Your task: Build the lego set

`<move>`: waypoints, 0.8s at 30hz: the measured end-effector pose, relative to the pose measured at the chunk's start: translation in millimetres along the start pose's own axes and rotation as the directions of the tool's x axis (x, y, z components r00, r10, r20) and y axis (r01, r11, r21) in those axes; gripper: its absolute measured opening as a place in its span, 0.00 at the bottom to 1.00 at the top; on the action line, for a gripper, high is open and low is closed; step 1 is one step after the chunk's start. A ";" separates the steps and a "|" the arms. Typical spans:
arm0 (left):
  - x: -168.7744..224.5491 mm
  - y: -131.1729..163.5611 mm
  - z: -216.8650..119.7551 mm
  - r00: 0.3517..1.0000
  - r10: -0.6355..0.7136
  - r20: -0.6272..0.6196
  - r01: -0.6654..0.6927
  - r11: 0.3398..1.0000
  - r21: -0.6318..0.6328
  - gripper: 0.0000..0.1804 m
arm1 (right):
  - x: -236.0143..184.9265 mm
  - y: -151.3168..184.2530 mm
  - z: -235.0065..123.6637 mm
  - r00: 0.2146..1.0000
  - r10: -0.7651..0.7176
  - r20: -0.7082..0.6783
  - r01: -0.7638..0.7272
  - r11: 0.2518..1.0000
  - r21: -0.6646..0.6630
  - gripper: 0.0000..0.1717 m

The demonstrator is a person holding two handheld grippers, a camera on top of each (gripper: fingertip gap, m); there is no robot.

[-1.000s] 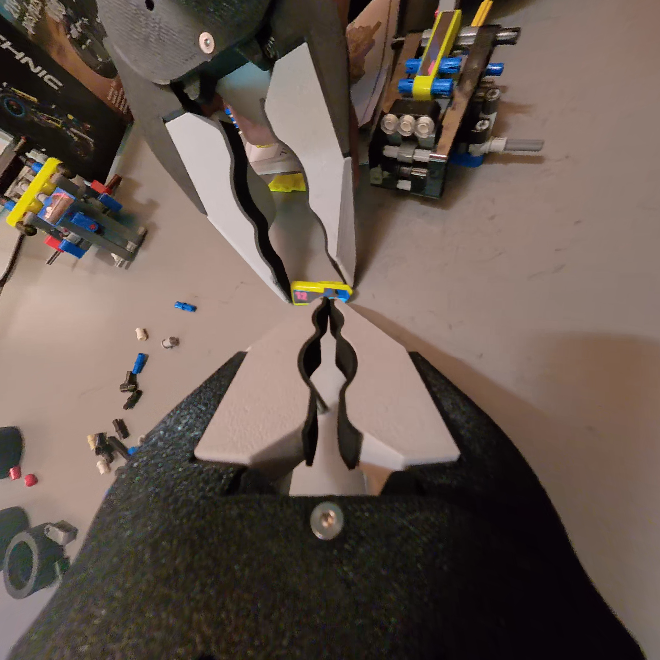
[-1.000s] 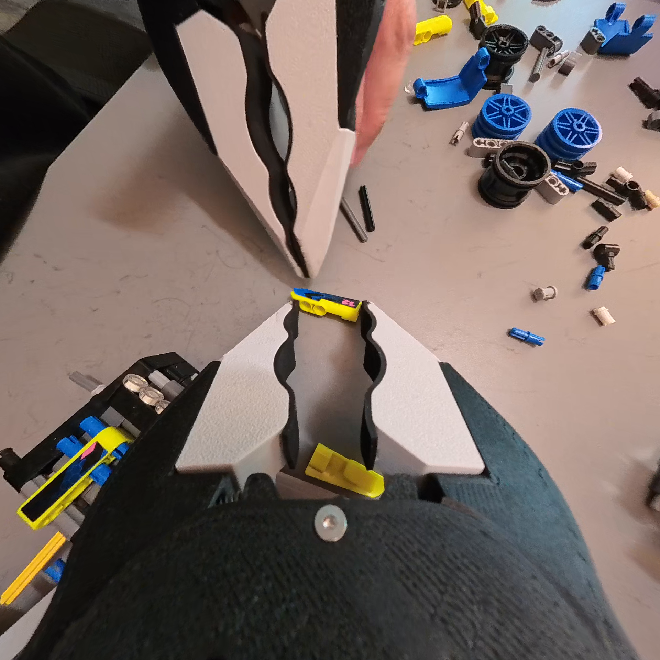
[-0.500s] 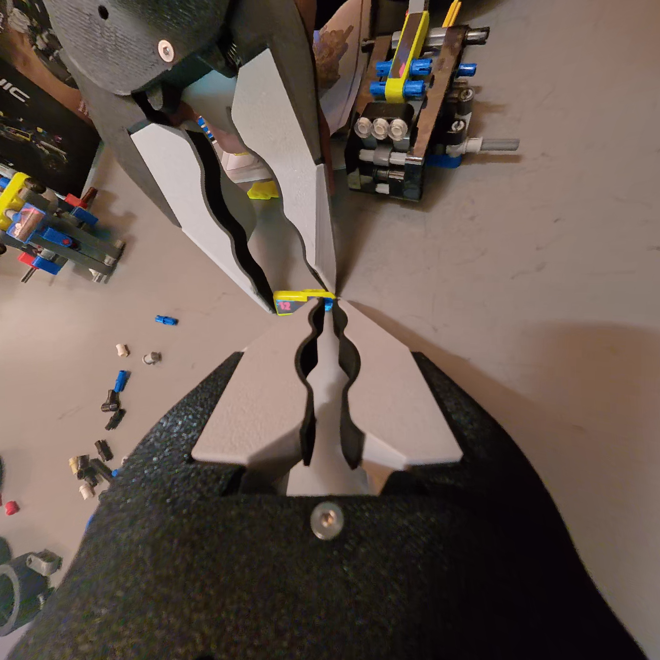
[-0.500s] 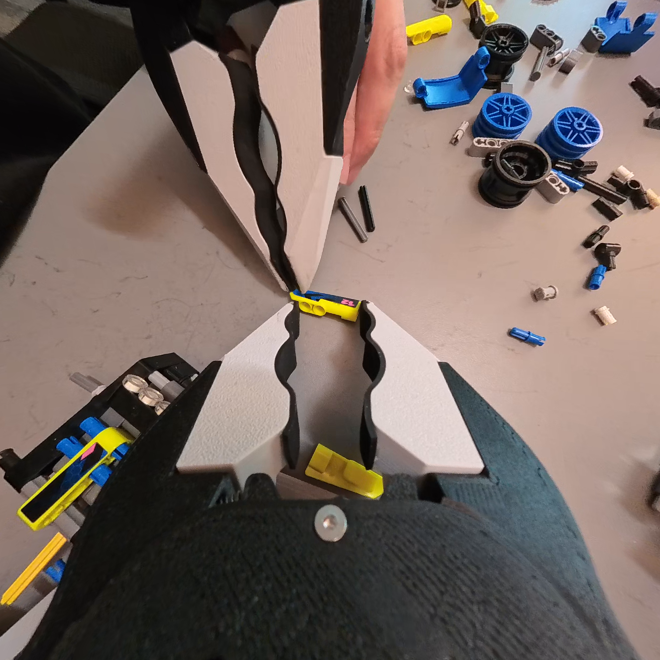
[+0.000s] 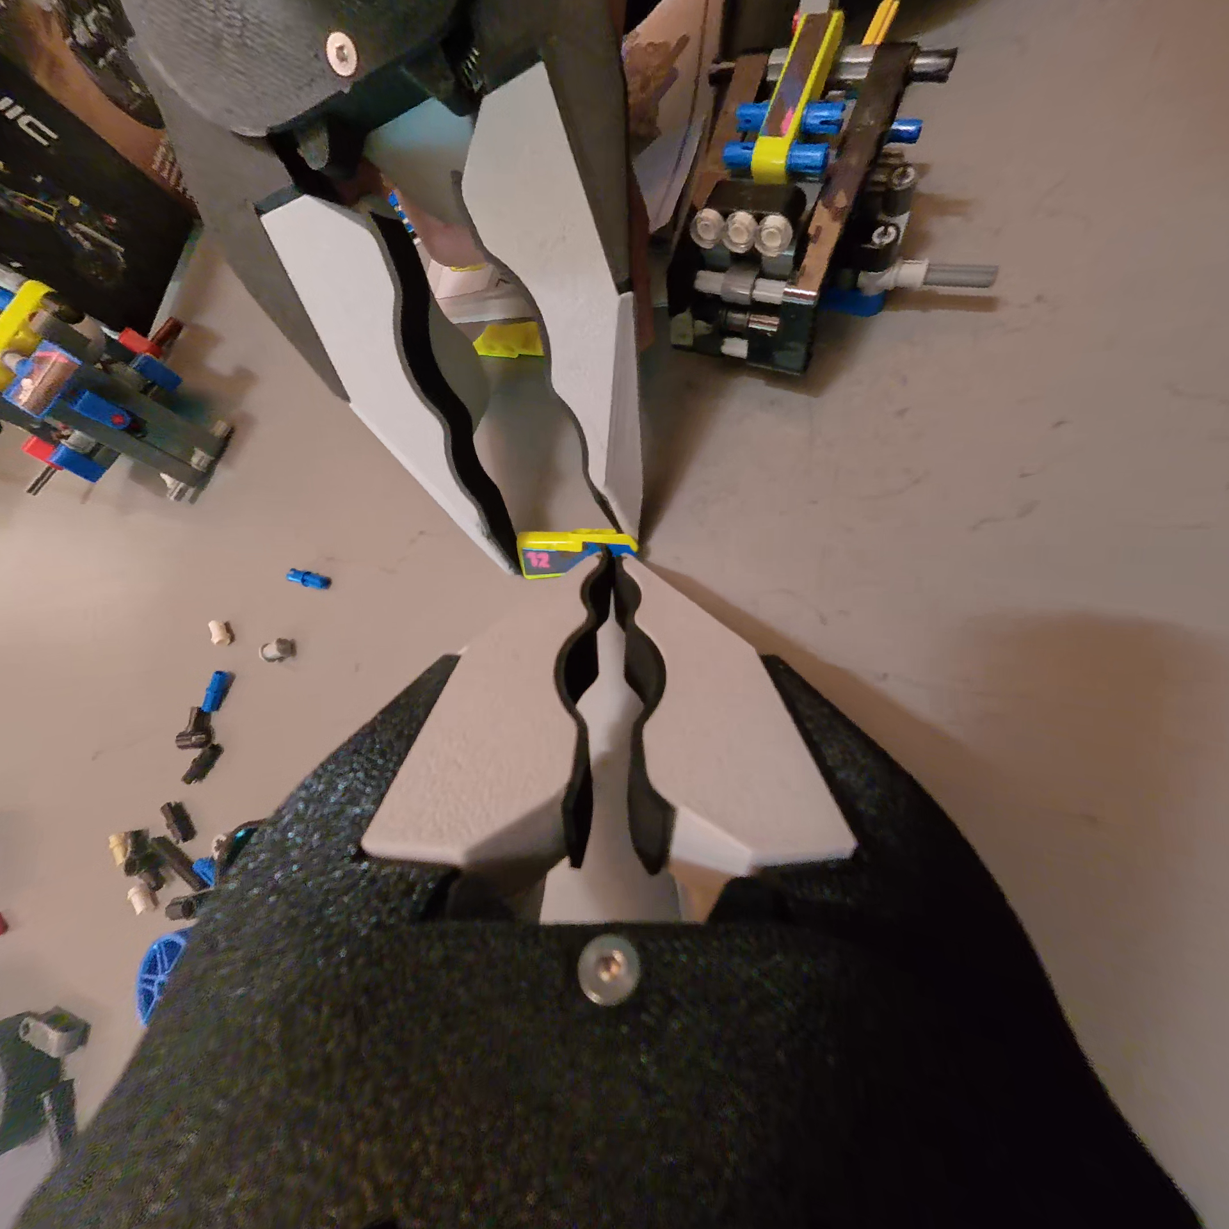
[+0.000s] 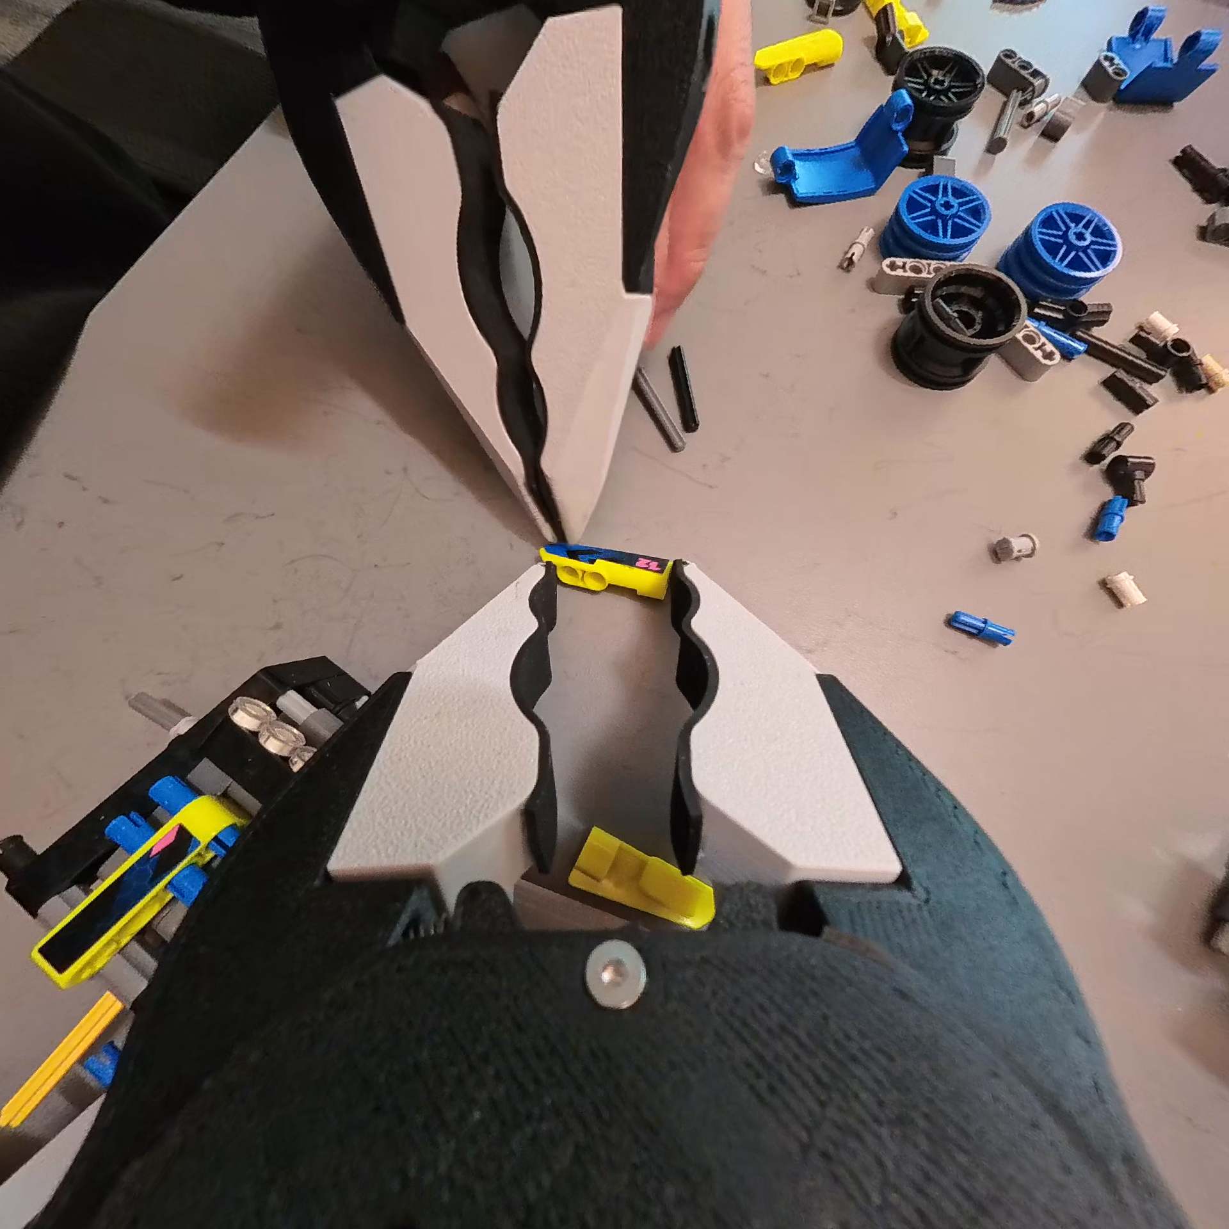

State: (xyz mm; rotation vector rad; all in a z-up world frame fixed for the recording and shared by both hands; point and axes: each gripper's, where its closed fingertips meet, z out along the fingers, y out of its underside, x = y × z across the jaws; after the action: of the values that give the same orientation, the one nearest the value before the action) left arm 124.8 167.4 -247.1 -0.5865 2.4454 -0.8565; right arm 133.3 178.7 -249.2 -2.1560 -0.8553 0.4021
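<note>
My right gripper [image 6: 608,572] is shut on a small yellow panel piece [image 6: 618,575] with a blue, black and pink sticker. It grips the piece end to end, just above the grey table [image 6: 864,698]. My left gripper [image 5: 610,558] faces it with its jaws shut, and its fingertips [image 6: 565,525] rest on the blue-stickered end of the piece. The left wrist view shows the same piece [image 5: 552,555] held across the right gripper's [image 5: 572,545] tips. Nothing shows between the left pads.
A black brick assembly with a yellow beam and blue pins [image 5: 785,233] stands beside the right gripper. A second assembly [image 5: 86,399] and a box [image 5: 60,199] are nearby. Blue wheels [image 6: 938,219], a black tyre [image 6: 964,319], loose pins [image 6: 981,628] and another yellow piece [image 6: 638,878] also show. Both grippers' tips are close together, under 4 cm apart.
My left gripper has moved in, and its shut tips now touch the end of the yellow piece. The right gripper has kept its hold and not moved.
</note>
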 end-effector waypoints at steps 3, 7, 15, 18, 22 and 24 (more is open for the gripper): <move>2.9 -1.4 -2.1 1.000 0.021 -0.010 -0.021 1.000 0.011 0.00 | 0.2 0.1 -0.1 1.000 0.005 0.002 -0.005 1.000 0.000 0.19; 4.1 -1.7 -0.8 0.998 0.067 0.013 -0.067 0.998 0.000 0.07 | 0.3 0.1 -0.1 1.000 0.006 0.002 -0.006 1.000 0.000 0.19; 4.6 -4.0 1.6 0.996 0.082 0.030 -0.082 0.997 0.004 0.00 | 0.4 0.0 -0.1 1.000 0.004 0.001 -0.004 1.000 0.000 0.19; 4.0 -3.8 0.6 0.996 0.084 0.032 -0.085 0.996 0.006 0.00 | 0.2 0.1 -0.1 1.000 0.004 0.001 -0.004 1.000 0.000 0.19; -1.9 -1.8 0.6 0.996 0.071 0.051 -0.071 0.997 -0.002 0.00 | 0.2 0.1 0.1 1.000 0.003 0.001 -0.003 1.000 0.000 0.19; -5.1 -1.9 0.4 0.995 0.073 0.067 -0.073 0.997 -0.001 0.00 | 0.1 0.0 0.1 1.000 0.003 0.002 -0.003 1.000 0.000 0.19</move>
State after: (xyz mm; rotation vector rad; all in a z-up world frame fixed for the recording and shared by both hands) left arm 129.6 168.6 -244.6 -0.5140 2.3906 -0.7964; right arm 133.3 178.8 -249.3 -2.1577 -0.8529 0.4053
